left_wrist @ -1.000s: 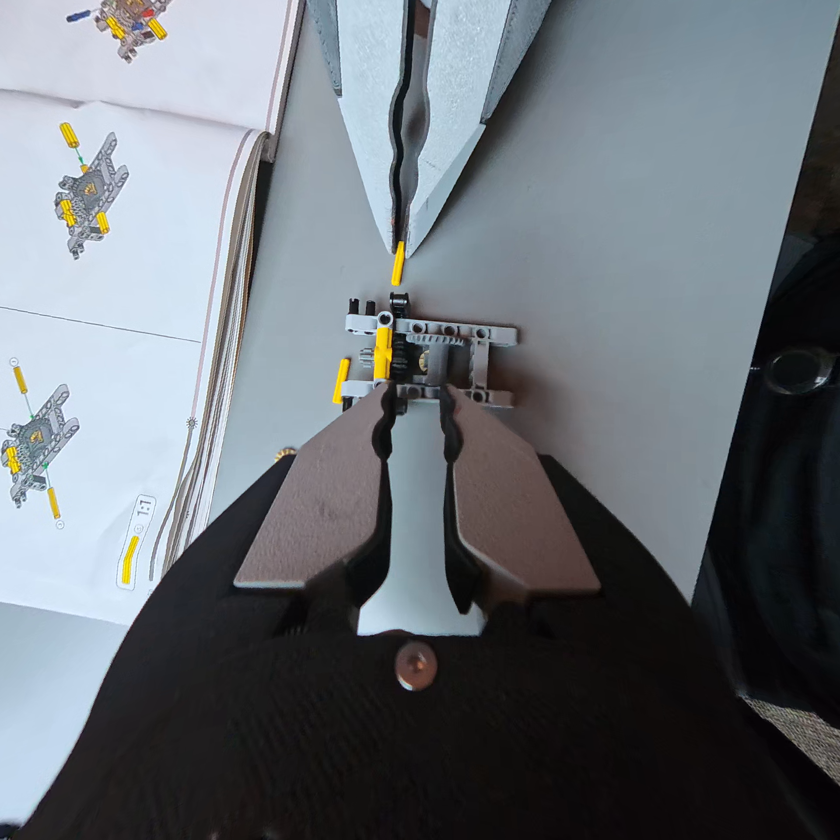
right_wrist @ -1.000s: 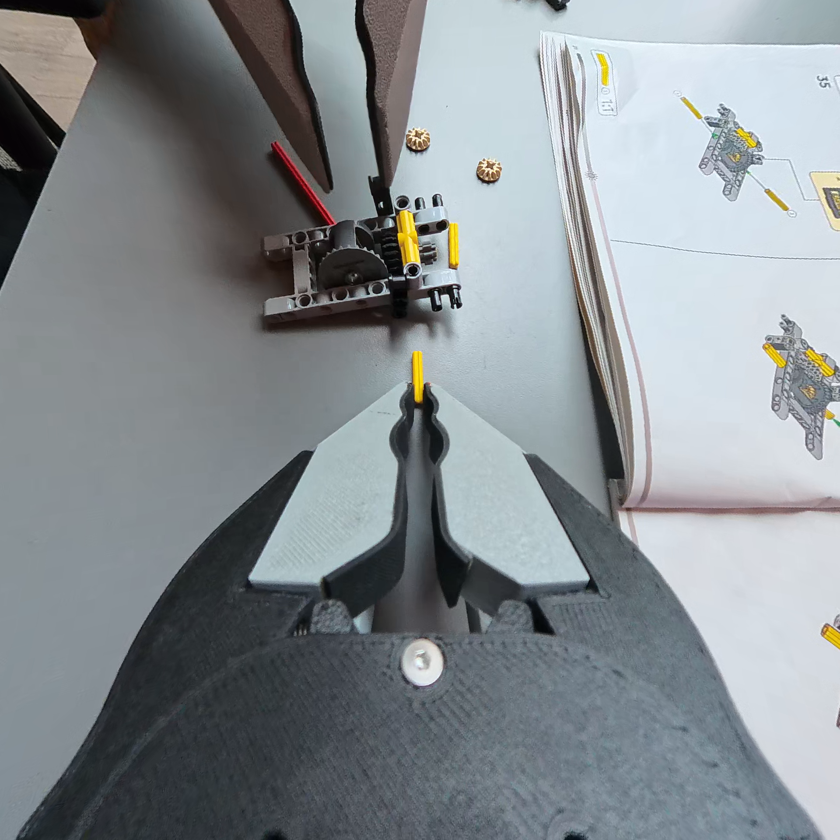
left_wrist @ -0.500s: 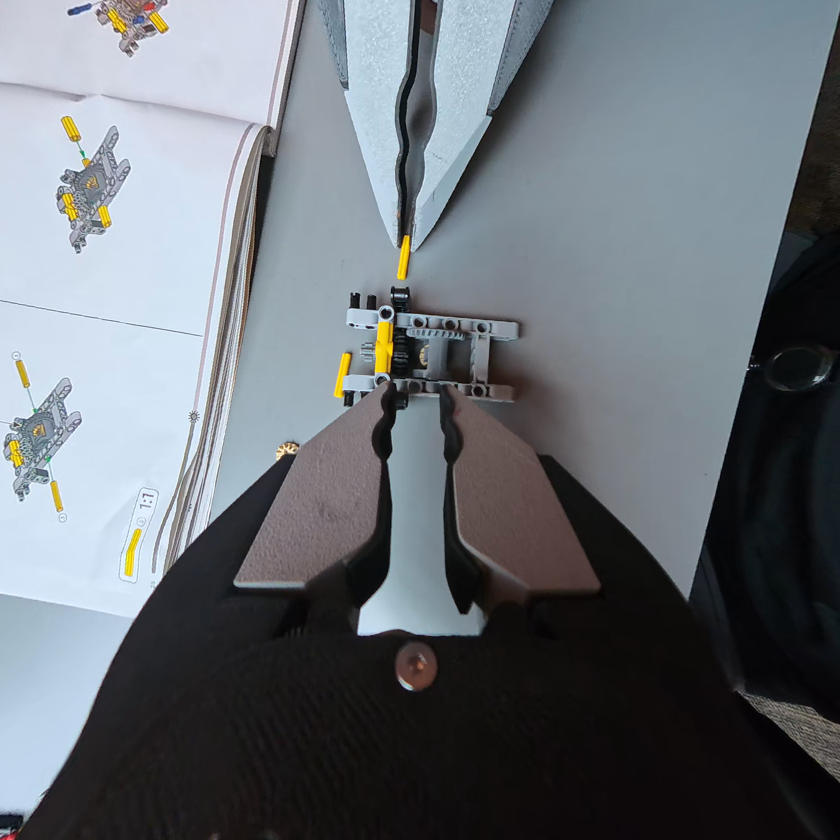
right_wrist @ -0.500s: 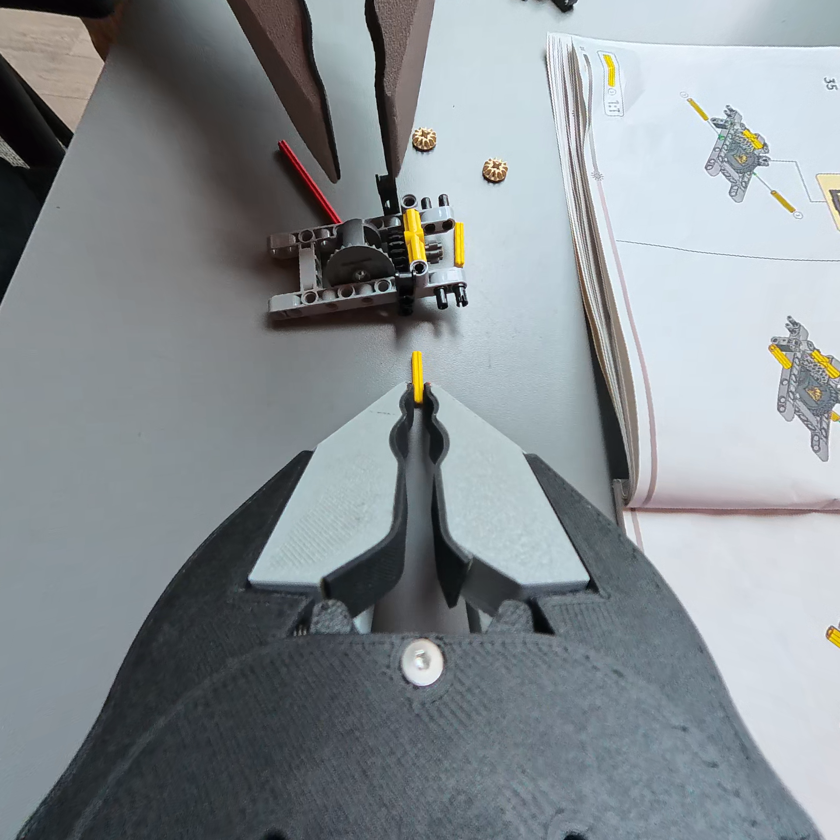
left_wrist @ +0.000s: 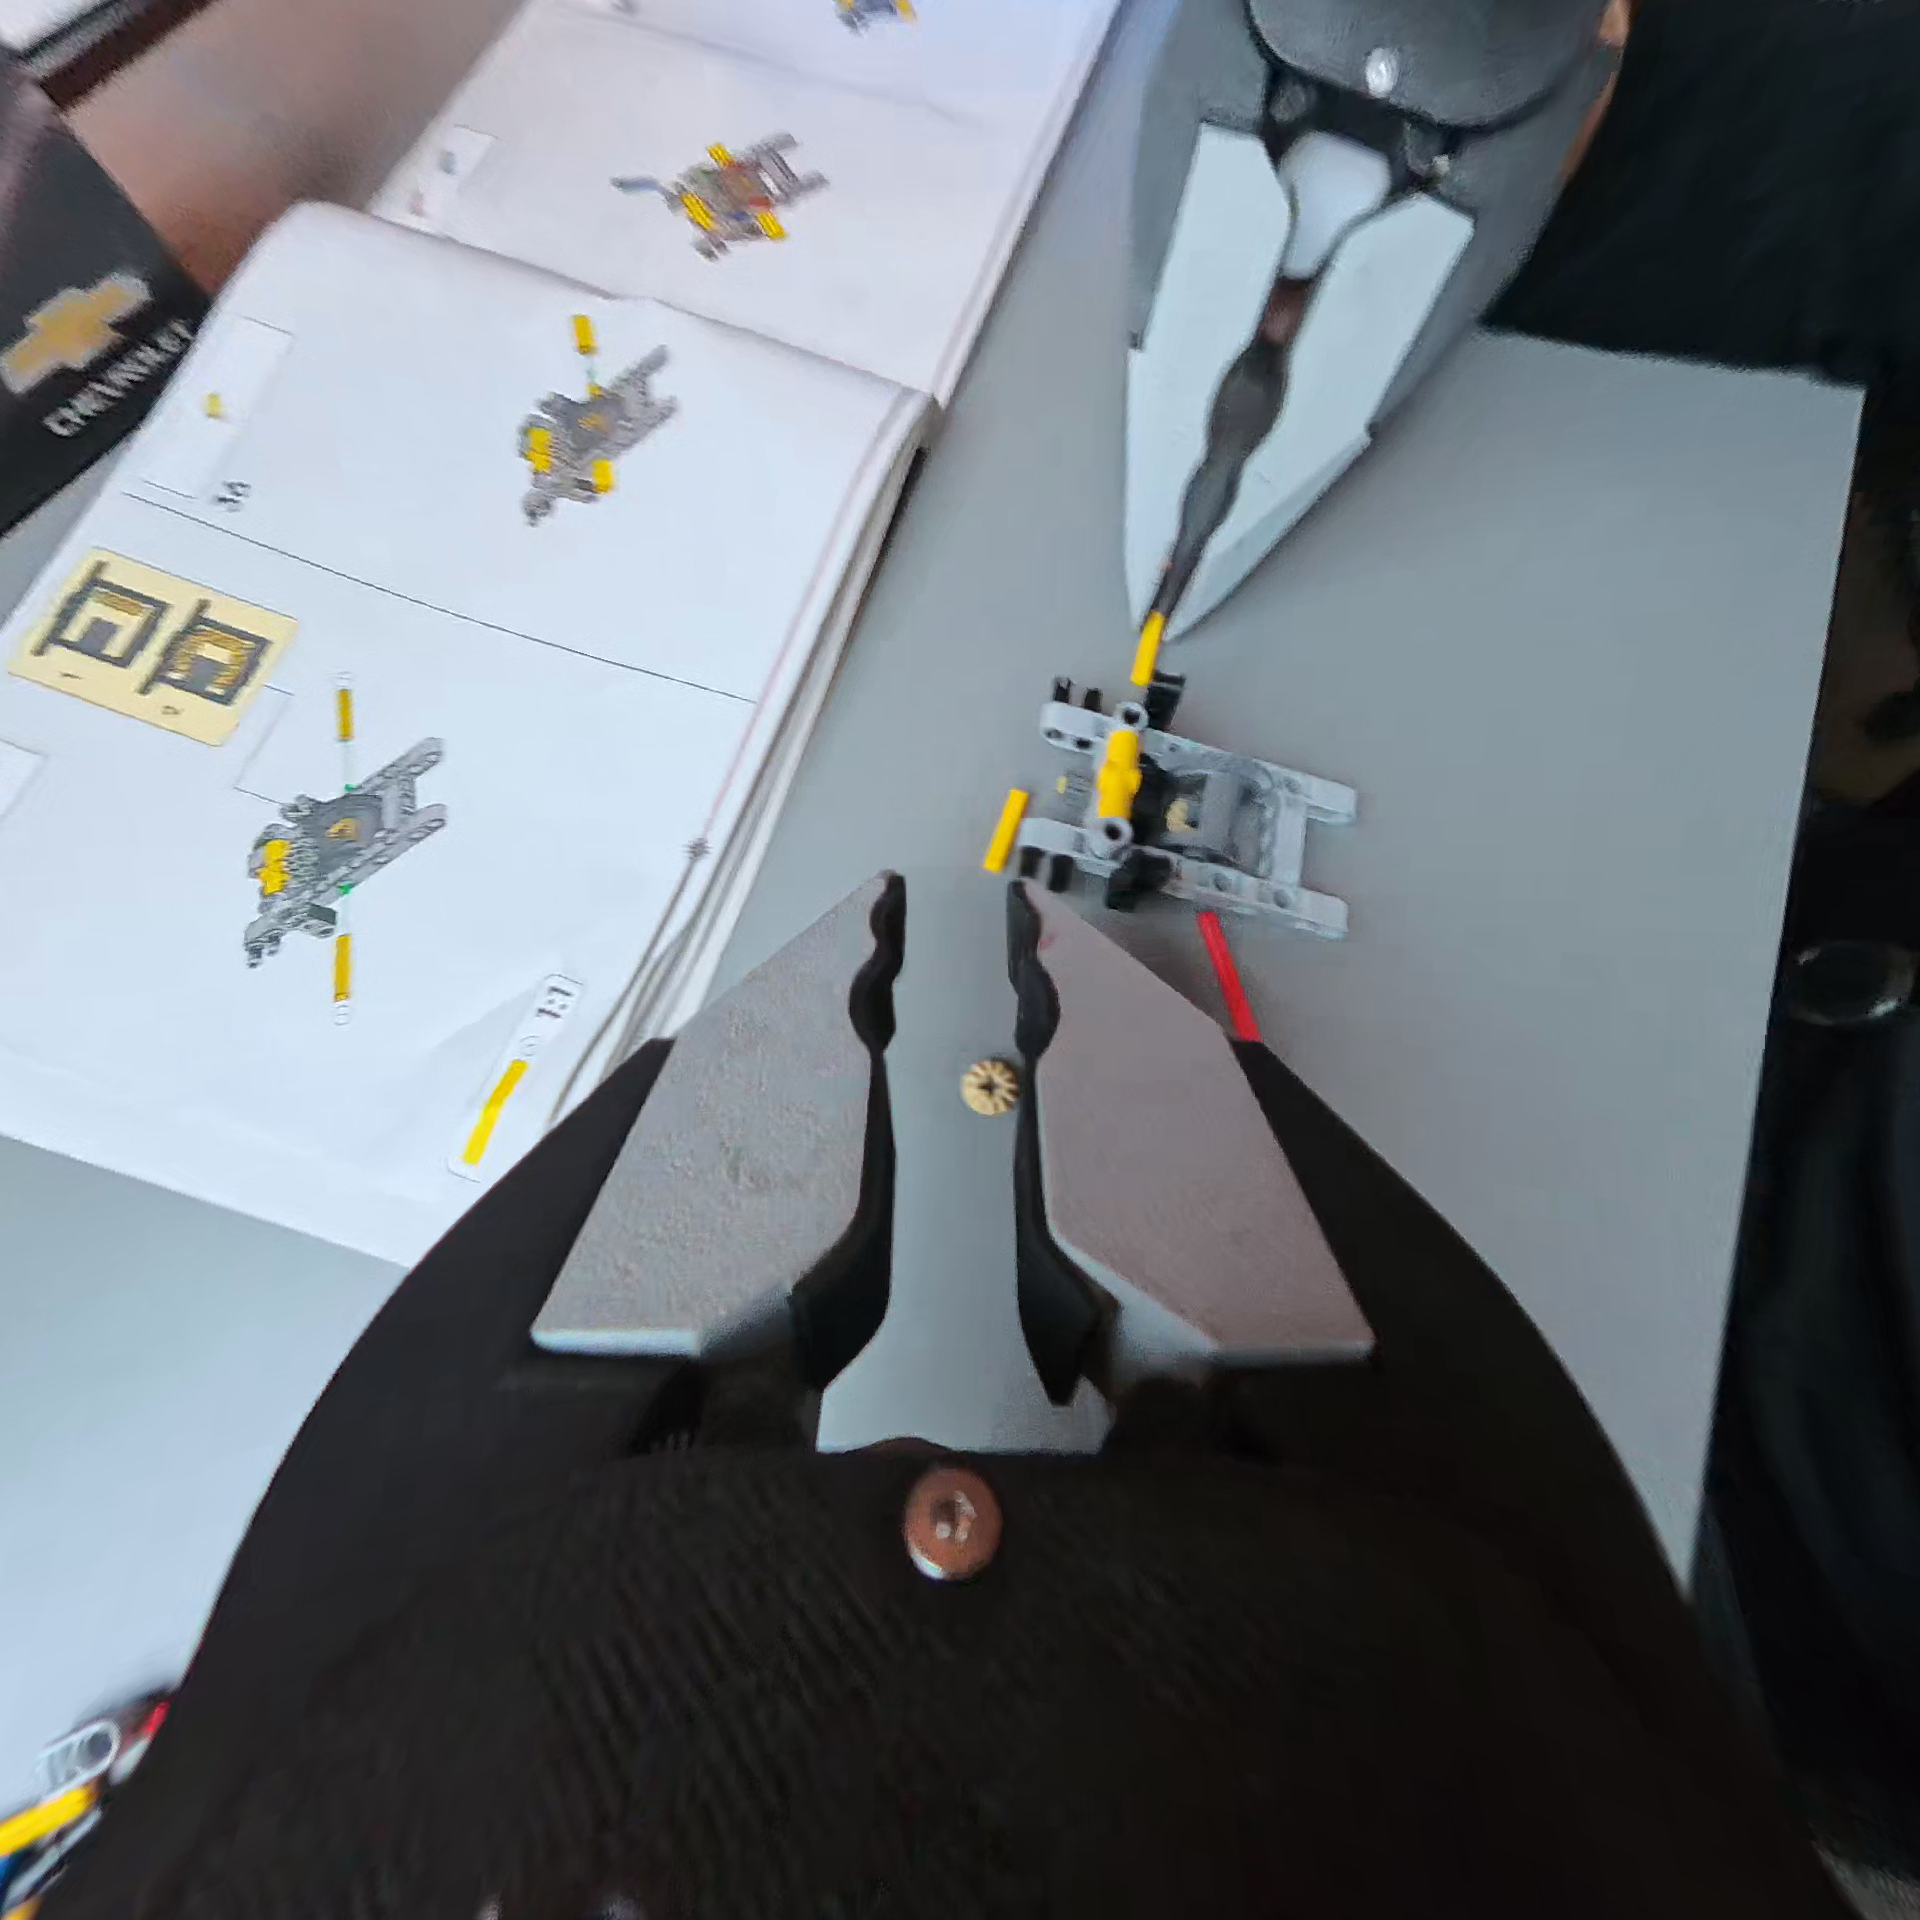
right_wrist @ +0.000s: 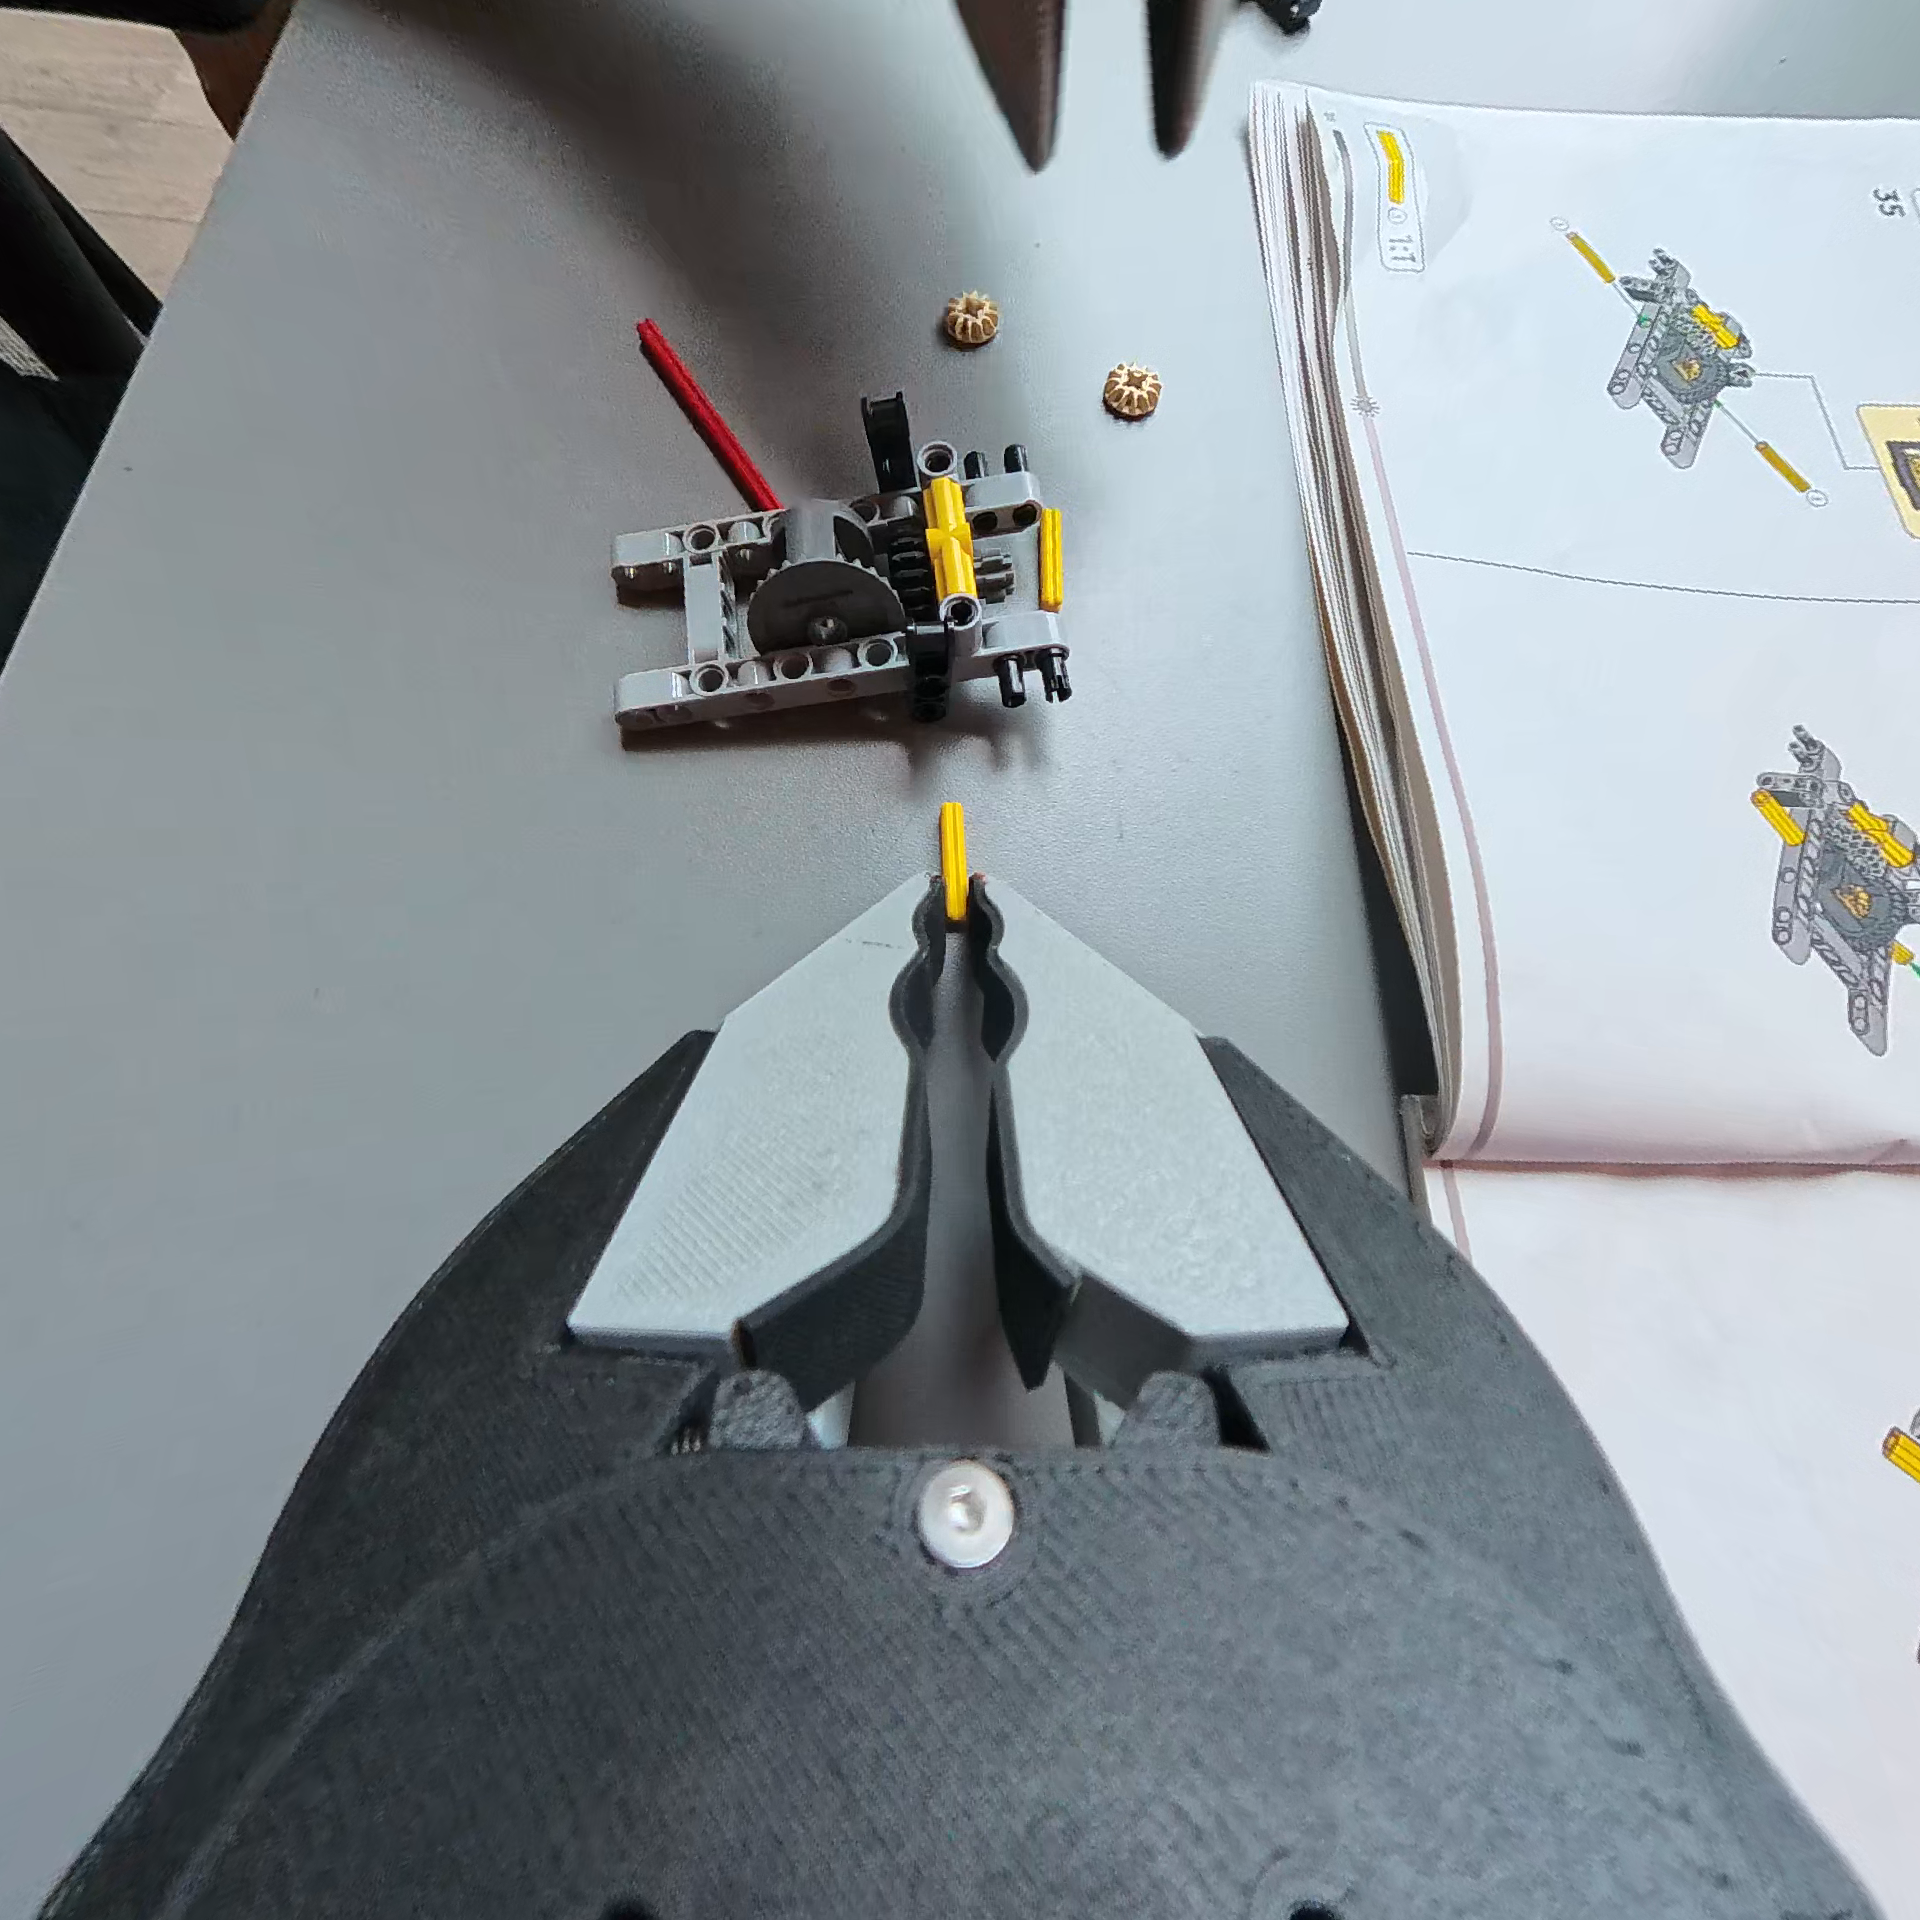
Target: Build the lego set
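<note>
A grey Technic frame assembly (right_wrist: 831,592) with a dark gear, black pins and a yellow connector lies on the grey table (right_wrist: 416,935); it also shows in the left wrist view (left_wrist: 1195,810). My right gripper (right_wrist: 954,896) is shut on a short yellow axle (right_wrist: 952,854), which points at the assembly's near side, a short gap away. In the left wrist view that axle (left_wrist: 1147,646) nearly touches the frame. My left gripper (left_wrist: 954,891) is open and empty, drawn back from the assembly, with a tan gear (left_wrist: 987,1086) on the table between its fingers.
An open instruction booklet (right_wrist: 1662,644) lies beside the assembly. A red axle (right_wrist: 707,416), a second tan gear (right_wrist: 1132,390) and a loose yellow axle (right_wrist: 1049,556) lie close to the frame. The table edge (left_wrist: 1766,831) runs near the assembly. A black box (left_wrist: 83,343) sits beyond the booklet. Spacing between my two grippers at the tips: around 12 centimeters.
My left gripper has pulled back and away from the assembly, still open. My right gripper keeps the yellow axle pointed at the frame, barely moved.
</note>
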### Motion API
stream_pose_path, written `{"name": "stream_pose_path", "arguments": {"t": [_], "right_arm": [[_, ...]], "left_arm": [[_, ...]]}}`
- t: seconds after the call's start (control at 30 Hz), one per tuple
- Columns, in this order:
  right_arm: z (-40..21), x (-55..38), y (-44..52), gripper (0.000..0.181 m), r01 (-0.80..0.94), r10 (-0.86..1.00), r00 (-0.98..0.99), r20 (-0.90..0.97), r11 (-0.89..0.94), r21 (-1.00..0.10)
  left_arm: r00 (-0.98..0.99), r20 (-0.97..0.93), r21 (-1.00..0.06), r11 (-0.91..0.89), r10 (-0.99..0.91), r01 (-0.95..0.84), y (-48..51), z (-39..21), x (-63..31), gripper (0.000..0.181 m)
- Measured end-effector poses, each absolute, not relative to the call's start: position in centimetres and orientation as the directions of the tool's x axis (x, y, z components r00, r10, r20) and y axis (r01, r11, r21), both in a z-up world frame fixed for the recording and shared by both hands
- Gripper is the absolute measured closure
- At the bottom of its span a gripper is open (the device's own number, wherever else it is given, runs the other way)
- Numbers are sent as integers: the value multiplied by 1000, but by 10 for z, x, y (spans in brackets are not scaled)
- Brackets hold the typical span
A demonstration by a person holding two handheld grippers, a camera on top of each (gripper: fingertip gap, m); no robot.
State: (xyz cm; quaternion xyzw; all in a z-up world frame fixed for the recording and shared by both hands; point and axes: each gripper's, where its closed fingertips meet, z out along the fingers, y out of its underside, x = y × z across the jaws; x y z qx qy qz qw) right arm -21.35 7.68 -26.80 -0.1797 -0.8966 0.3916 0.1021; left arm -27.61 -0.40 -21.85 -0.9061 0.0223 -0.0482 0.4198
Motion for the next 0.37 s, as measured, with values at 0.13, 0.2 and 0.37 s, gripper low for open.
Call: {"name": "stream_pose_path", "arguments": {"t": [0.13,0.2,0.37], "right_arm": [[-268,-213,77,181,242,401,-915,41,628,-739],[-268,-213,76,181,243,400,-916,39,628,-740],[-268,-213,76,181,255,397,-918,17,620,-742]], "left_arm": [[987,141,-822,-564,-75,75,-4,-220,-288,161],[986,136,-850,-522,-98,66,-4,-221,-288,161],[988,82,-899,-438,-133,16,-1,-218,-284,165]]}}
